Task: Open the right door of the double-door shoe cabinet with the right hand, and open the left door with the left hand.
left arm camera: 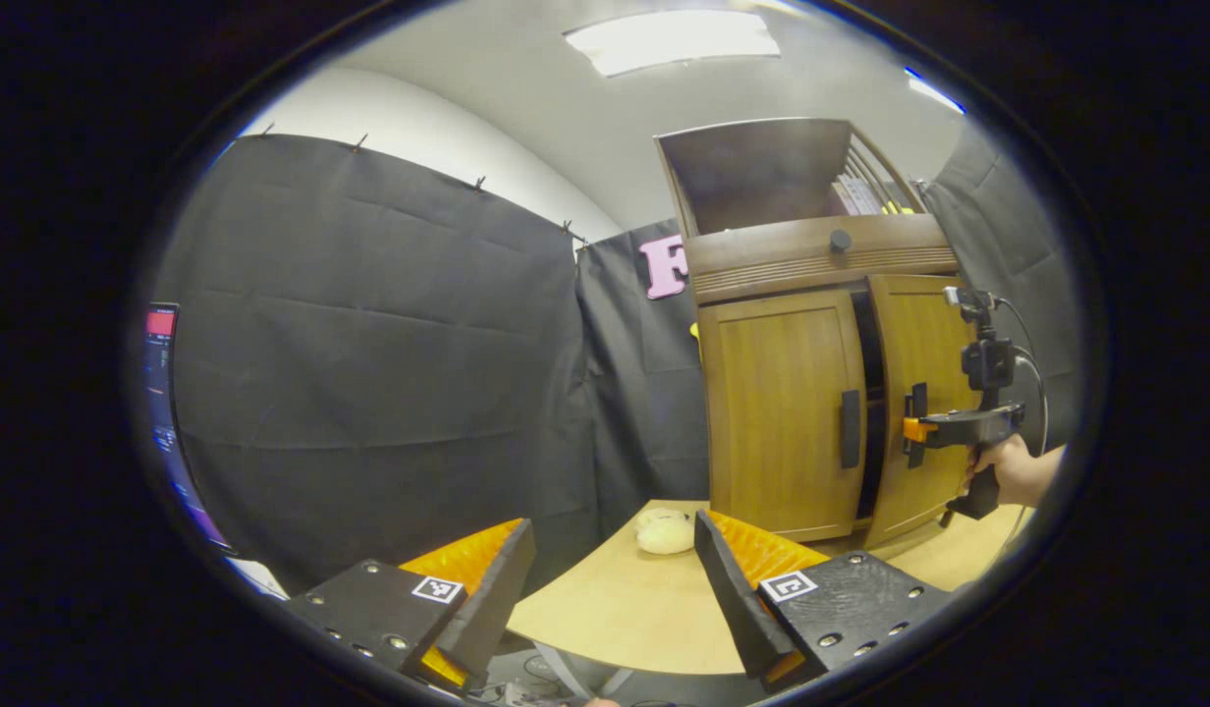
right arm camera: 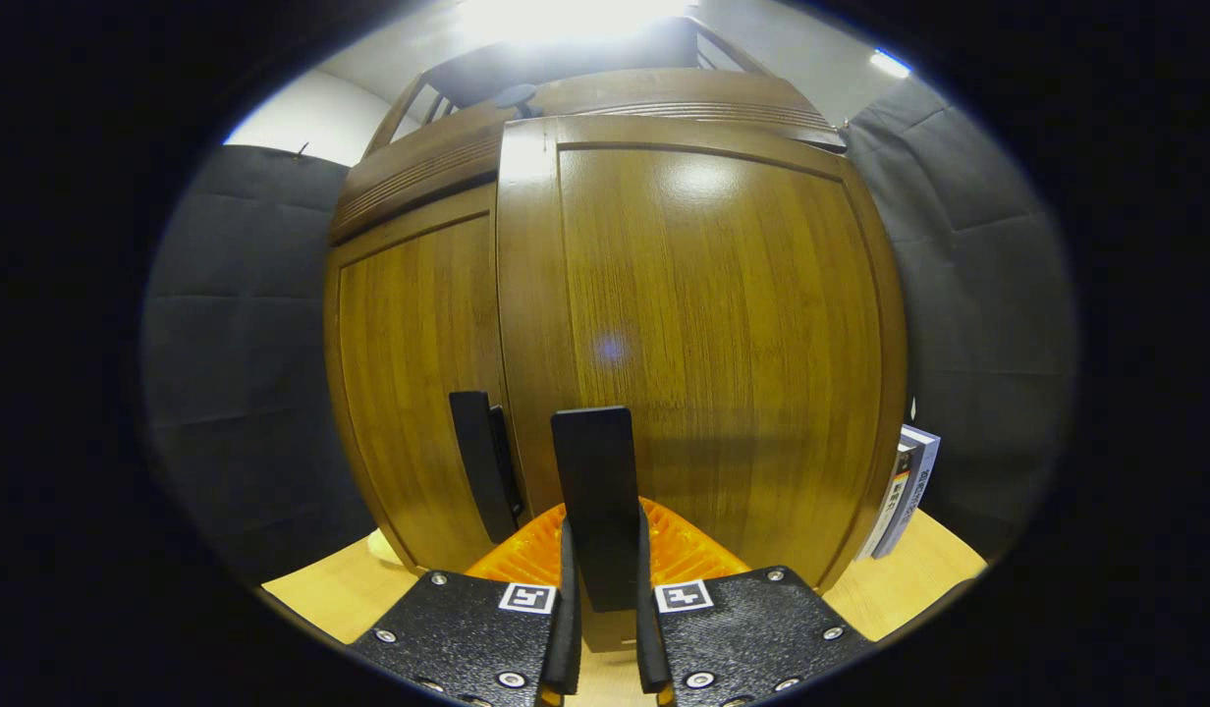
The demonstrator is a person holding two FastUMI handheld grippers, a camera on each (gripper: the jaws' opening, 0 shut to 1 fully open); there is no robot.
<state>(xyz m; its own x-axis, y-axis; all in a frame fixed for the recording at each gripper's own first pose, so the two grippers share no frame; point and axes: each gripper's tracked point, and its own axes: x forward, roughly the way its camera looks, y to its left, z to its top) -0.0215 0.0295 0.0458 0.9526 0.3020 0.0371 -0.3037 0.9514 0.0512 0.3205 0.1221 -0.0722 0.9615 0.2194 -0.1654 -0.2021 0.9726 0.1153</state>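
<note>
Wooden shoe cabinet (left arm camera: pixel 811 255) stands on the light desk (left arm camera: pixel 615 599), against the black cloth wall. Right tool (right arm camera: pixel 601 628) is clenched on the black handle (right arm camera: pixel 595 491) of the right door (right arm camera: pixel 723 334), which stands ajar with a dark gap beside the left door (left arm camera: pixel 782 412). Left door is flush, its handle (left arm camera: pixel 850 428) untouched. Left tool (left arm camera: pixel 610 589) is released, fingers spread, well apart from the cabinet. A pale rounded object (left arm camera: pixel 664 531) lies on the desk near the cabinet base. Books (right arm camera: pixel 905 491) stand beside the cabinet's right side.
</note>
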